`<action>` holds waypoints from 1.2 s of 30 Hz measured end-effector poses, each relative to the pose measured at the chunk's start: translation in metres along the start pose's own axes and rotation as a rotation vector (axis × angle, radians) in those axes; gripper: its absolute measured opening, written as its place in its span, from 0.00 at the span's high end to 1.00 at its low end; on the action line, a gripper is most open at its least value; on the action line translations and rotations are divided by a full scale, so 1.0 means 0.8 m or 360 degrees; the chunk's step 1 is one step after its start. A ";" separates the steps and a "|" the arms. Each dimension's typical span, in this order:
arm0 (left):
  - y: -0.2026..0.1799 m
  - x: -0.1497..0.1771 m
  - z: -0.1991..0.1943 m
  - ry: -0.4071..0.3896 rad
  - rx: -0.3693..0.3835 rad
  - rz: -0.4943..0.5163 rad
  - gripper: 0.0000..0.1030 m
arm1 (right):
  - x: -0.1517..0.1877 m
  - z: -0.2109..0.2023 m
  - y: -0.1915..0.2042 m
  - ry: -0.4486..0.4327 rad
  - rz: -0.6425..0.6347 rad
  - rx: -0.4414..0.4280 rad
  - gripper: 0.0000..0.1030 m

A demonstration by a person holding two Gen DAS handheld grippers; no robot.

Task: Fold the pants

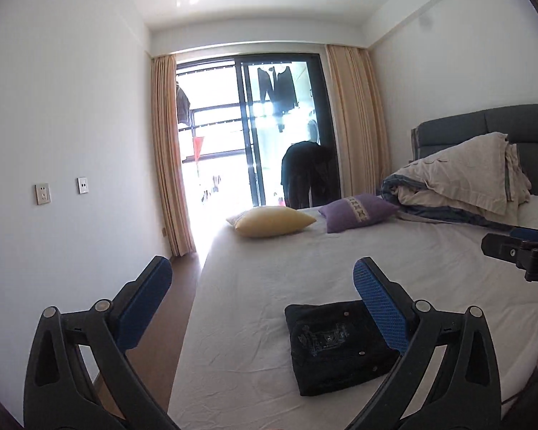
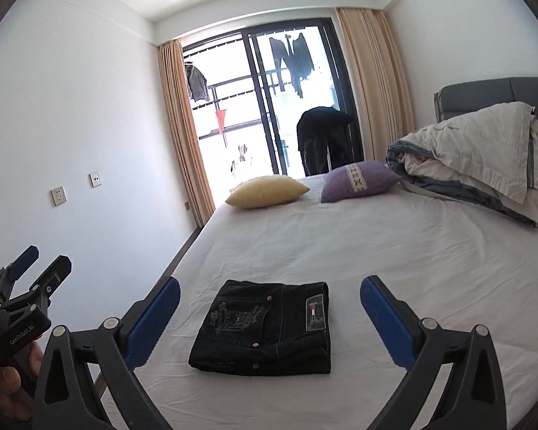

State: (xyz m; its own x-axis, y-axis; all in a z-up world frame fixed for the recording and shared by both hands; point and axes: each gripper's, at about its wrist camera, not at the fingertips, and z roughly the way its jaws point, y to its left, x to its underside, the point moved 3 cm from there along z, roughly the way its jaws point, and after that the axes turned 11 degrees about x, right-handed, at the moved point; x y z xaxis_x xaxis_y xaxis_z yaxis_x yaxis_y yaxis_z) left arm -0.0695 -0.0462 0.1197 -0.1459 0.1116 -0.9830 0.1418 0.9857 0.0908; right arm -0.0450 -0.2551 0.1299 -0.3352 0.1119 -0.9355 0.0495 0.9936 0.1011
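The right claw [image 2: 269,308] is hovering above the bed [image 2: 394,258] with its blue-padded fingers [image 2: 387,319] spread wide and gripping nothing, and the folded black jeans [image 2: 265,329] are lying flat on the white sheet directly between and just beyond those fingers, touching neither. From the right wrist view the jeans are showing their whole top face: an embroidered back pocket with pale scrolled lettering too small to read, metal rivets, and a grey waistband patch [image 2: 314,313] with a small red mark, its writing not legible. The left wrist view is giving only part of this, since the left claw [image 1: 262,286] is holding one blue finger [image 1: 380,308] in front of the jeans [image 1: 333,347], hiding their right-hand portion and the patch. That left claw is also gaping wide with nothing in it, its other finger hanging over the wooden floor beside the bed. Only the right wrist view is showing the left claw [image 2: 36,268] from outside, low at its left, with the white word "GenRoboAI" printed on its black body and a hand [image 2: 14,383] wrapping the handle. Well beyond both claws, a yellow pillow [image 2: 267,190] and a purple cushion [image 2: 358,180] are resting side by side, with a bundled beige duvet [image 2: 484,154] piled against the grey headboard at the right.
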 end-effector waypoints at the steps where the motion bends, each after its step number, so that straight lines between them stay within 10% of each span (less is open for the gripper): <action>1: -0.002 -0.006 -0.013 -0.0006 -0.0002 0.0005 0.00 | -0.005 -0.009 0.001 -0.0045 -0.0021 0.0031 0.00; 7: -0.006 -0.017 -0.039 0.0226 0.0037 -0.0018 0.00 | -0.024 -0.045 0.009 -0.0118 -0.0074 0.0056 0.00; 20: -0.021 0.086 0.014 0.0879 0.0152 -0.0310 0.00 | 0.029 -0.006 0.002 0.0468 0.0028 0.0312 0.00; 36: -0.002 0.136 0.062 0.1125 0.0158 -0.0432 0.00 | 0.056 0.014 0.017 0.0586 -0.0112 0.0376 0.00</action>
State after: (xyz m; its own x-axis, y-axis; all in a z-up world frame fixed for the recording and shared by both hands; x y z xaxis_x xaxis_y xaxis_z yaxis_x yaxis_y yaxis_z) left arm -0.0374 -0.0416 0.0048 -0.7756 -0.0459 -0.6295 0.0937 0.9779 -0.1868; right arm -0.0486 -0.2364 0.0857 -0.6563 0.0835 -0.7499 0.2140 0.9736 -0.0789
